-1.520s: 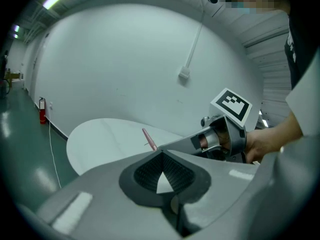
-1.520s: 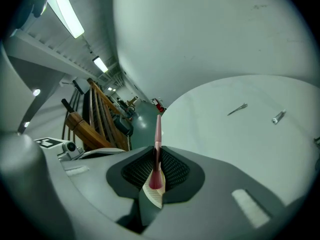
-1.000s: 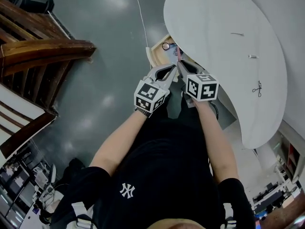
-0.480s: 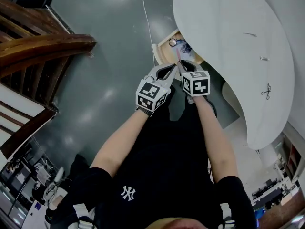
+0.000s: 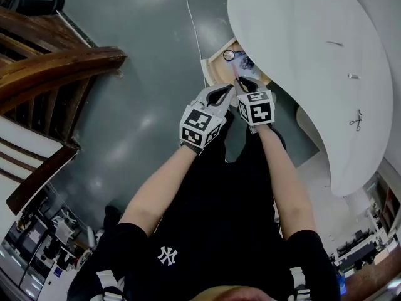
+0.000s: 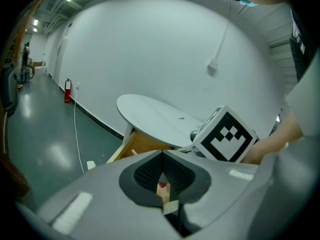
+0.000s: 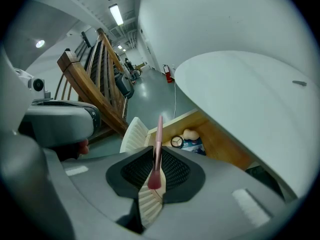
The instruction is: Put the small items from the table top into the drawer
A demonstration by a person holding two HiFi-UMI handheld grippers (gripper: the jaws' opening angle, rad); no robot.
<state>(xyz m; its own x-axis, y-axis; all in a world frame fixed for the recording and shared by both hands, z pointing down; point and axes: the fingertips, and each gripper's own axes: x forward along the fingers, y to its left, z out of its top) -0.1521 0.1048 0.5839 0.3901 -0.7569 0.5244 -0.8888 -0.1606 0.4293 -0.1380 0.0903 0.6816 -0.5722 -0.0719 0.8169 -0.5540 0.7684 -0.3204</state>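
Right gripper view: open drawer (image 7: 223,152) holds round compact (image 7: 176,142), beige sponge (image 7: 190,134).

The white table (image 5: 294,55) carries a stick (image 5: 334,43) at 1 o'clock, a bit (image 5: 354,76) at 3, scissors (image 5: 358,120) at 4; its drawer (image 5: 218,71) at 9 holds a compact (image 5: 229,55).

The drawer (image 5: 215,73) stands pulled out from under the rim of the white desk (image 5: 301,49). Its outer part is open from above, while the desk top overhangs its inner part and blocks a straight descent there. Inside, a round ringed item (image 7: 176,142), a beige egg-shaped piece (image 7: 190,133) and a blue packet (image 7: 194,145) occupy the part next to the desk rim, with bare wooden bottom beside them toward the outer edge. The grey floor (image 5: 144,80) left of the drawer is open as far as the wooden frame (image 5: 56,61), crossed only by a thin white cable (image 5: 193,24).
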